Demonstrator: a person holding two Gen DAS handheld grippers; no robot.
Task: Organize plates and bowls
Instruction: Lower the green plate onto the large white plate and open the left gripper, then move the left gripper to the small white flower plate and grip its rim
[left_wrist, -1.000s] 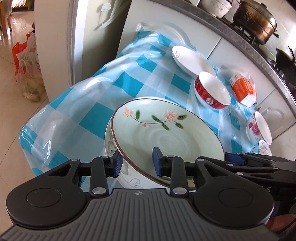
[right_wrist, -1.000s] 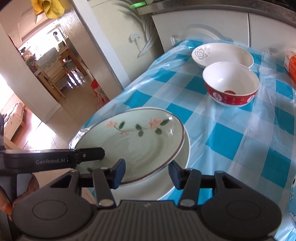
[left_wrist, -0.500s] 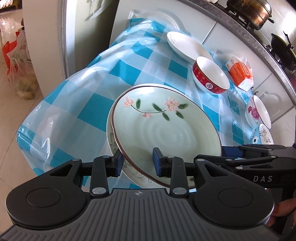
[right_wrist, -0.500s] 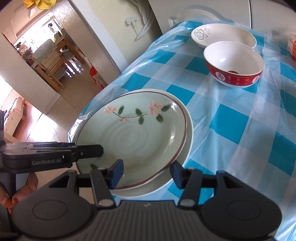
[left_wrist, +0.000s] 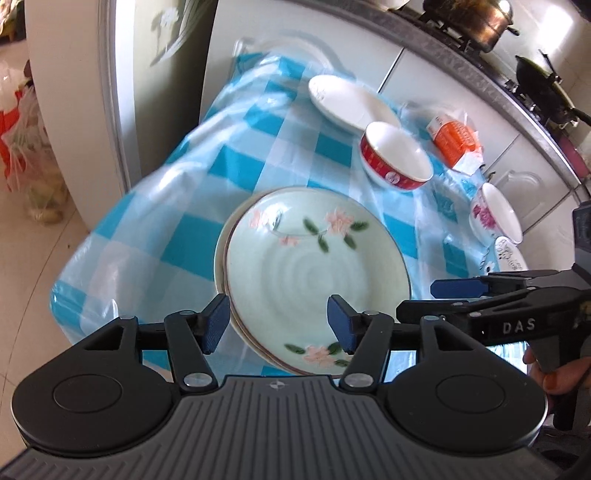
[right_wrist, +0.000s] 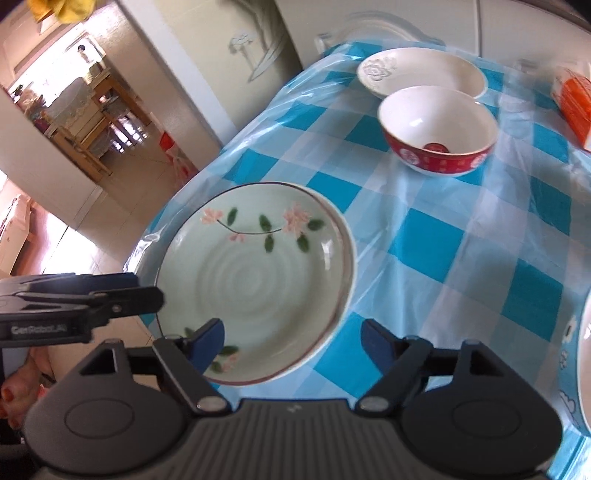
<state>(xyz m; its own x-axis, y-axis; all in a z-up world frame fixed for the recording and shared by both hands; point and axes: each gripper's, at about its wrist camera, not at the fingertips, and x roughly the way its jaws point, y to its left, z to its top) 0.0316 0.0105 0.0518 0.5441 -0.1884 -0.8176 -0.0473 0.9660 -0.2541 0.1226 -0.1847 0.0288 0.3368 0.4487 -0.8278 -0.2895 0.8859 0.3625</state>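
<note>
Green floral plate (left_wrist: 317, 273) sits nested on the white plate (left_wrist: 220, 258) right ahead of both tools, so left gripper (left_wrist: 277, 324) and right gripper (right_wrist: 291, 341) hang spread wide, gripping nothing, probably since stacking's done.

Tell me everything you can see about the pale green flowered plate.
The pale green flowered plate looks like glazed ceramic, round and shallow, with concentric ridges, pink blossoms on a leafy twig and a thin brown rim. It lies flat, nested on a white plate near the corner of the blue checked tablecloth. Neither gripper holds it.
</note>
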